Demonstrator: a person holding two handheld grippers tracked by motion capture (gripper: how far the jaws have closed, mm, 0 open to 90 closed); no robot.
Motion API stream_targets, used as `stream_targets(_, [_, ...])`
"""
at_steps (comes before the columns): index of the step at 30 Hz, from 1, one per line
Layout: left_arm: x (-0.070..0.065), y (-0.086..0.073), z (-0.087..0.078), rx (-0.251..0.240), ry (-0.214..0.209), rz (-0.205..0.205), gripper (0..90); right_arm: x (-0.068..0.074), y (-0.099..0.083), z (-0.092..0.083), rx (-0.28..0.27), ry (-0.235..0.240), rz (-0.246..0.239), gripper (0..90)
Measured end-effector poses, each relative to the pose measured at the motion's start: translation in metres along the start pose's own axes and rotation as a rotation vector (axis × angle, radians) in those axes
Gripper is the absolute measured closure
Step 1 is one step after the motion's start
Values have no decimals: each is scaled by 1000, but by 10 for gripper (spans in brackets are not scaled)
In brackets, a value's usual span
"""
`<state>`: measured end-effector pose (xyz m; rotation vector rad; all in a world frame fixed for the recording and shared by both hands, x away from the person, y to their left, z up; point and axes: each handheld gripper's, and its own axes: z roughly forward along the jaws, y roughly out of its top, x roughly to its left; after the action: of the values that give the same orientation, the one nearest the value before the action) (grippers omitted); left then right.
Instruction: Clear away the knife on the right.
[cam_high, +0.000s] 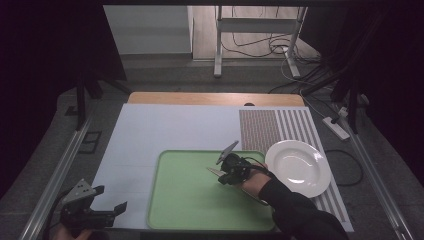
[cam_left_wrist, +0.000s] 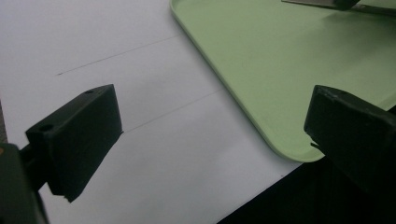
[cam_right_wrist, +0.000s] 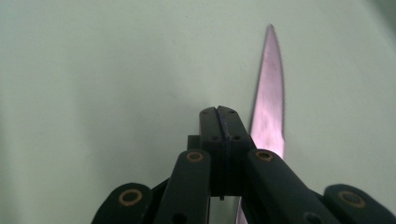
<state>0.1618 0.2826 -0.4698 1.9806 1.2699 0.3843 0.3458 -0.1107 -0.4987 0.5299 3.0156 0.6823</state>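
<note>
Knife (cam_right_wrist: 270, 102) was the thing in hand: its blade ran out past the right gripper (cam_right_wrist: 219, 112) over the green tray (cam_right_wrist: 93, 70), tip pointing away from the camera in the right gripper view. The jaws there stood pressed together, with no gap between the pads. The blade passed just to one side of them and lower, and its near end was hidden behind the gripper's linkage, so whether the pads pinched any part of the knife could not be made out. In the high view the right gripper (cam_high: 225, 176) sat over the upper right part of the tray (cam_high: 180, 210), a short pale length of the knife (cam_high: 216, 172) sticking out to its left; the handle was covered by the gripper and the dark sleeve (cam_high: 300, 215). A white plate (cam_high: 298, 168) lay just beside the tray on the right, on the striped part of the white mat (cam_high: 165, 130).

The left gripper (cam_high: 107, 197) rested near the table's bottom left corner, jaws spread wide with nothing between them. In the left gripper view its jaws framed the mat (cam_left_wrist: 140, 93) and the tray's rounded corner (cam_left_wrist: 261, 70); the knife was cut off at the top edge.
</note>
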Motion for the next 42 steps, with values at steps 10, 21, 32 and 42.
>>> stream_targets(10, [0, 0, 0, 1, 0, 6, 40, -27, -11, -3, 18, -96, 100, 900])
stream_targets(21, [0, 0, 0, 1, -1, 5, 40, -48, -41, -22, 37, -92, 202, 900])
stream_targets(32, [0, 0, 0, 0, -1, 5, 40, -53, -57, -31, 47, -102, 229, 900])
stream_targets(42, [-1, 0, 0, 1, 1, 5, 40, -57, -72, -40, 52, -121, 266, 900])
